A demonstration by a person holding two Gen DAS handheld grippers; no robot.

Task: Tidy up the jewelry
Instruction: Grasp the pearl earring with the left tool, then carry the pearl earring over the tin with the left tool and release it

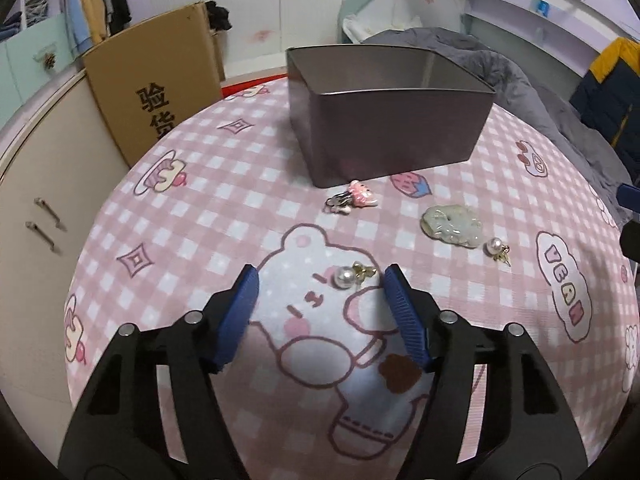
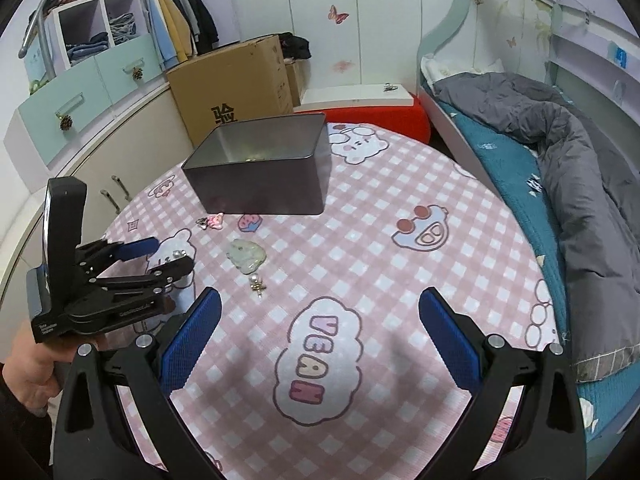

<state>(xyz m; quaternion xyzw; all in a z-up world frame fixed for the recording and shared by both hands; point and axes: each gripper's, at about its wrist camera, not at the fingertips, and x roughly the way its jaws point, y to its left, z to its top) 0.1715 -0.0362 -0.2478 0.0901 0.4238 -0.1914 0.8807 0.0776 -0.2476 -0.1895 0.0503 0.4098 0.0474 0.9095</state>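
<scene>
a: left wrist view: the pearl earring [image 1: 345, 277] lies on the checked cloth [image 1: 256, 200] between the left gripper [image 1: 322, 284]'s blue pads, nearer the pad at 3 o'clock. jaws are apart, nothing pinched yet.

b: how will it handle?

a: light and tiny, i'd judge. the pearl is round and slick, so it may roll out. better to pinch across the pearl where the gold fitting [image 1: 364, 271] meets it.

b: and round it?

a: a second pearl earring [image 1: 495, 249] at 3 o'clock, a jade pendant [image 1: 450, 225] at 2, a pink charm [image 1: 354, 197] at 12. beyond the charm stands the tin box [image 1: 390, 136].

b: anything inside?

a: from the right wrist view, something small and gold glints on the floor of it; i can't tell what. the right gripper [image 2: 320, 312] hangs wide open over the cloth, empty.
</scene>
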